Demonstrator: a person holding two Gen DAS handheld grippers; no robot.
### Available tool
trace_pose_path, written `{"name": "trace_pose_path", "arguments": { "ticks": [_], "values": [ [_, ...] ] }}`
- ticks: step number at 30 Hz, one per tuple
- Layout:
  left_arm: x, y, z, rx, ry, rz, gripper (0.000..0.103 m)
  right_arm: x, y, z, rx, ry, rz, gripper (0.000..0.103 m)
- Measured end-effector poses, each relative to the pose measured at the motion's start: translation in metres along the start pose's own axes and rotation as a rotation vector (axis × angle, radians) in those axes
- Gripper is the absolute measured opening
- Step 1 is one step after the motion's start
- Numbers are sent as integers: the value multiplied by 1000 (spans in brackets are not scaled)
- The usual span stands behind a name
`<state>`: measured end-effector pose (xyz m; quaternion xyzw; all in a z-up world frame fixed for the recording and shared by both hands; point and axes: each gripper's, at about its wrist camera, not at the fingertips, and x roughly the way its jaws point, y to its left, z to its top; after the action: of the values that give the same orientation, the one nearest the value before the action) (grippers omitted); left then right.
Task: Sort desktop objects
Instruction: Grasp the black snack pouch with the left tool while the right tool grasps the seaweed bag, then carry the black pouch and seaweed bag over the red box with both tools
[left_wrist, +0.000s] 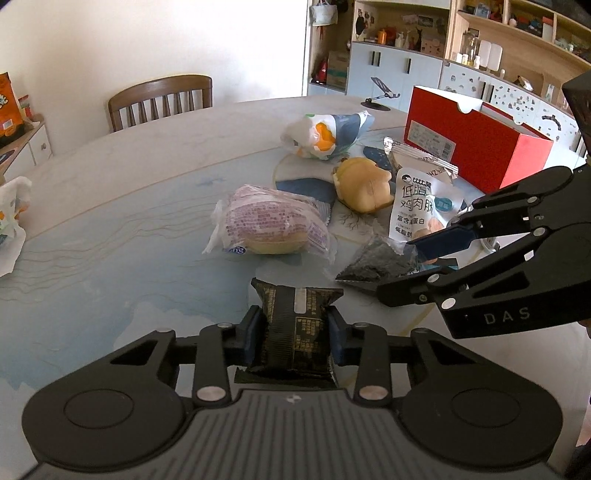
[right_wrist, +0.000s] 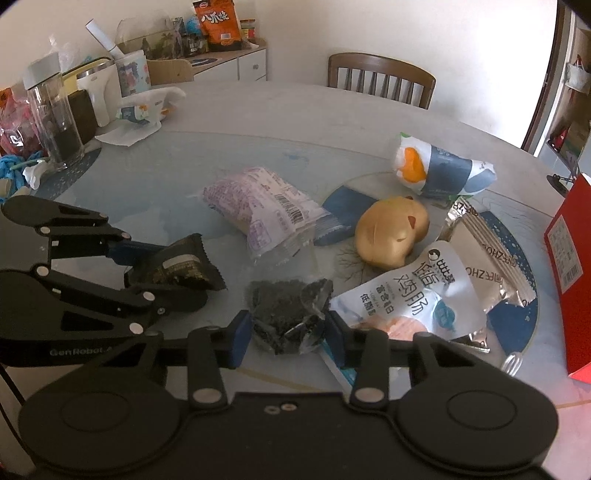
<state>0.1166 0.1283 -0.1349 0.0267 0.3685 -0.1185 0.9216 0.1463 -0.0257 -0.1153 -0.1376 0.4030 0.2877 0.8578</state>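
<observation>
Your left gripper (left_wrist: 295, 332) is clamped on the black snack packet (left_wrist: 295, 328), both blue pads pressed into its sides, the packet low over the table (left_wrist: 110, 206). Your right gripper (right_wrist: 286, 332) brackets the clear pouch of dark granules (right_wrist: 288, 314); the pads sit against its edges, and the pouch looks pinched but still rests on the table.

From that pouch, the white chicken-sausage pack (right_wrist: 410, 295) lies touching at 3 o'clock, with a silver foil packet (right_wrist: 491, 258) partly under it further out. The yellow squishy toy (right_wrist: 391, 232) sits at 1 o'clock, the pink-printed bread bag (right_wrist: 266, 206) at 12, the white-and-blue wrapper with an orange patch (right_wrist: 439, 170) beyond the toy, and the red box (right_wrist: 569, 258) at the far 3 o'clock edge.

Risks: the right outer finger overlaps the sausage pack's corner, so lifting could drag that pack along. The granule pouch is soft and loose; a shallow pinch may let it slide out or split. Your two grippers stand close, so raising both together could knock them.

Count: two grippers, one black packet, one granule pouch, one sausage pack, one foil packet, one toy, one bread bag, one red box. A second orange-patched wrapper may lie far off at 10 o'clock; I cannot tell.
</observation>
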Motion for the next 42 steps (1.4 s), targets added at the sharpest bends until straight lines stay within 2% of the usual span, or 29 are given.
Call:
{"name": "trace_pose_path", "arguments": {
  "ticks": [12,27,42],
  "values": [
    [-4,-3,4,-17,13,2,34,-2,-3,1,24,-7,0,31],
    [-21,-13,15,-50,-3,-3,34,-19,-10,0,64,-23,25,29],
    [-53,-37,49,-66,-46,-1,34,-62,-28,7,110,-85,47,29]
  ]
}}
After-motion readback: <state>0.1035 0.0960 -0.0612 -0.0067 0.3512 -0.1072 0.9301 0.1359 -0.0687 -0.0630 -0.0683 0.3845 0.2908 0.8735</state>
